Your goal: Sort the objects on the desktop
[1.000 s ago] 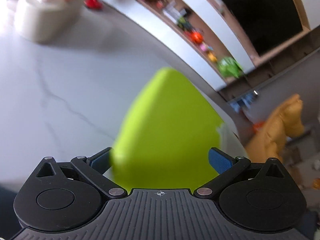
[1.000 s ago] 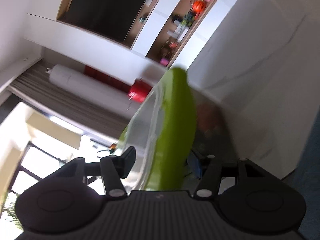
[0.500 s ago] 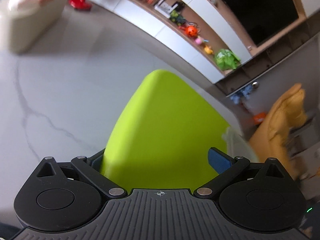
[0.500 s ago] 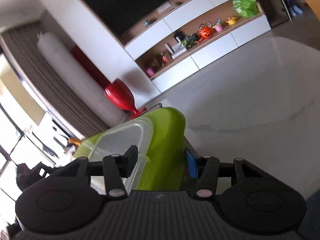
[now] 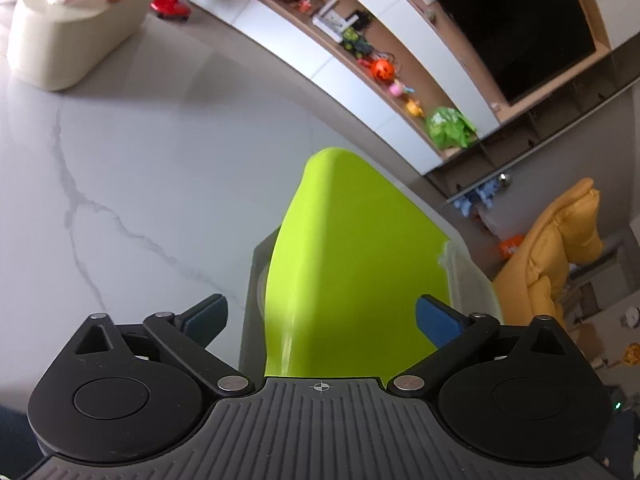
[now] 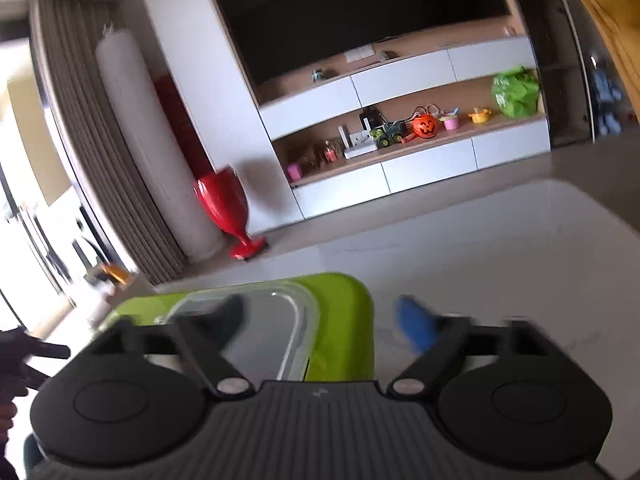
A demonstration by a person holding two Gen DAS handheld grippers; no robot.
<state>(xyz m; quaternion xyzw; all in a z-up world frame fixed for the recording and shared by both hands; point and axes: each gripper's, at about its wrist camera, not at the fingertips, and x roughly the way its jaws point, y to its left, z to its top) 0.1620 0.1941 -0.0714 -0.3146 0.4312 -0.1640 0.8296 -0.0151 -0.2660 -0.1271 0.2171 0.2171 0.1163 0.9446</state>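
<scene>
so this looks like the put-down part of the sorting job; the green lid (image 5: 352, 264) with the clear panel is sitting on the white marble table (image 5: 120, 152), near its right-hand edge as the left wrist view has it, and it seems to be resting on some kind of container underneath, though I can't really make that out.

right gripper (image 6: 320, 324): jaws are opening, blurry in the shot; the lid's green rim sits in the gap but the pads aren't pressing on it, so it's got nothing in hand. left gripper (image 5: 320, 318): wide open too, the lid sits between its fingers with daylight on the left side; the right pad is close to the lid but I wouldn't call it a grip.

my guess for the next move: back both tongs off the lid without dragging it, then pick another item; the cream tissue box (image 5: 76, 28) at the far left corner is the only other thing I can see on the table.

writing or brands: nothing readable on the lid or the grippers.
</scene>
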